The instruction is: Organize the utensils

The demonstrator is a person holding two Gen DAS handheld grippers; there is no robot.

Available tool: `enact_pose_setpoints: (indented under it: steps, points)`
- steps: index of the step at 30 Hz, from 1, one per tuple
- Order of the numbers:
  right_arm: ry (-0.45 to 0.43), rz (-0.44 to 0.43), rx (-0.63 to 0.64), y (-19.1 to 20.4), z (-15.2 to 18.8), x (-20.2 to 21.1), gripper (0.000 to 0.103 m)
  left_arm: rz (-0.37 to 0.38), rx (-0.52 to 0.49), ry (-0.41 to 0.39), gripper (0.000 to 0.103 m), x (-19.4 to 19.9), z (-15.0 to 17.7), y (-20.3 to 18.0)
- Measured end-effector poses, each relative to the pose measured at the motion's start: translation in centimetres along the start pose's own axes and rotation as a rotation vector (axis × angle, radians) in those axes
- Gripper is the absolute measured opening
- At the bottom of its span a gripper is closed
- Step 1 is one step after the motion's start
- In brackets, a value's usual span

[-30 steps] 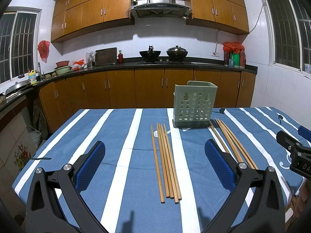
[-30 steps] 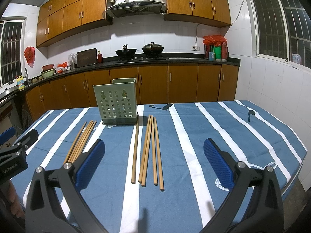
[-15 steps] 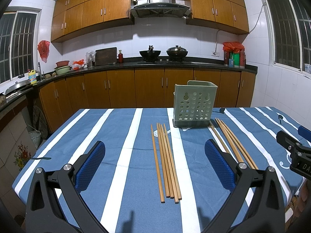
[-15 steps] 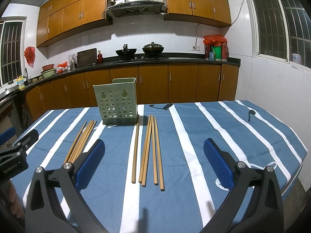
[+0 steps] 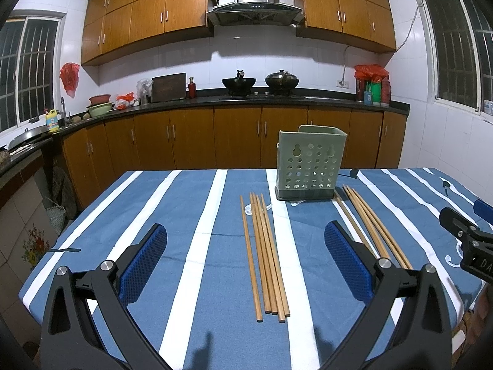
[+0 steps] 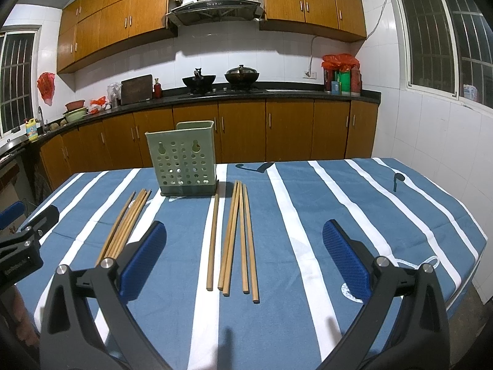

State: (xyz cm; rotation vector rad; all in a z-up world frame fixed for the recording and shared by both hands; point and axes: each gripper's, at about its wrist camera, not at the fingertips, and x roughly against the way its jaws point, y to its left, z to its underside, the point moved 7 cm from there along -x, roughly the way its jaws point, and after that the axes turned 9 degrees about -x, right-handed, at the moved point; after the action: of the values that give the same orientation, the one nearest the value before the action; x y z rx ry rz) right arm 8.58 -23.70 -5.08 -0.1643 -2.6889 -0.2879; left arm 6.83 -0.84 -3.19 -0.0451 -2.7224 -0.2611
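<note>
A pale green perforated utensil holder [image 5: 309, 164] [image 6: 184, 158] stands upright on the blue-and-white striped tablecloth [image 5: 191, 209]. Two groups of wooden chopsticks lie flat in front of it: several [image 5: 266, 252] [image 6: 124, 225] to its left, several more [image 5: 368, 222] [image 6: 235, 237] to its right. My left gripper [image 5: 246, 262] hovers open above the near table edge, with the left group lying between its blue pads. Over the right group, my right gripper [image 6: 243, 259] is likewise open and holds nothing. Each gripper shows at the edge of the other's view: right gripper [image 5: 468, 240], left gripper [image 6: 21, 240].
Behind the table runs a dark kitchen counter [image 5: 277, 100] with brown cabinets, two woks and bottles. The table's near edge is just below both grippers. A white tiled wall [image 6: 431, 141] and the table's right edge lie to the right.
</note>
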Motion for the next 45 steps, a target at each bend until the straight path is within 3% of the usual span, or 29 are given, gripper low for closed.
enact_pose_setpoints:
  steps: [3, 9, 11, 12, 15, 18, 26, 28, 39, 42, 45]
  points:
    - [0.029, -0.011, -0.01, -0.3, 0.0, -0.8, 0.099, 0.001, 0.008, 0.017, 0.101, -0.7, 0.3, 0.0]
    - [0.129, 0.028, -0.047, -2.3, 1.1, -4.6, 0.099, -0.033, 0.028, 0.148, 0.101, -3.8, 2.1, 2.3]
    - [0.177, 0.045, -0.052, -2.9, 1.5, -6.2, 0.089, -0.042, 0.036, 0.184, 0.101, -4.8, 2.6, 2.9]
    - [0.207, 0.045, -0.051, -3.0, 1.7, -7.1, 0.077, -0.044, 0.039, 0.2, 0.101, -5.3, 2.8, 3.2]
    - [0.287, 0.042, -0.047, -3.1, 2.4, -9.6, 0.054, -0.038, 0.034, 0.252, 0.087, -6.8, 3.6, 3.7]
    - [0.352, 0.032, -0.037, -2.9, 3.2, -11.7, 0.039, -0.011, 0.038, 0.291, 0.072, -7.8, 4.1, 3.8]
    - [0.474, 0.016, -0.025, -2.2, 5.3, -15.0, 0.017, 0.112, 0.046, 0.386, 0.044, -10.3, 5.5, 2.4]
    - [0.461, 0.029, -0.016, -2.4, 5.2, -15.1, 0.009, 0.141, 0.044, 0.406, 0.035, -10.6, 5.7, 1.9]
    - [0.449, 0.039, -0.024, -3.2, 4.7, -15.6, 0.009, 0.215, 0.001, 0.439, 0.017, -10.9, 5.9, 0.1]
    - [0.45, 0.031, -0.024, -3.2, 4.8, -15.6, 0.009, 0.206, -0.024, 0.456, 0.009, -11.4, 6.2, -0.3]
    - [0.448, 0.032, -0.009, -3.2, 4.8, -15.7, 0.009, 0.186, -0.035, 0.459, 0.008, -11.7, 6.2, -0.1]
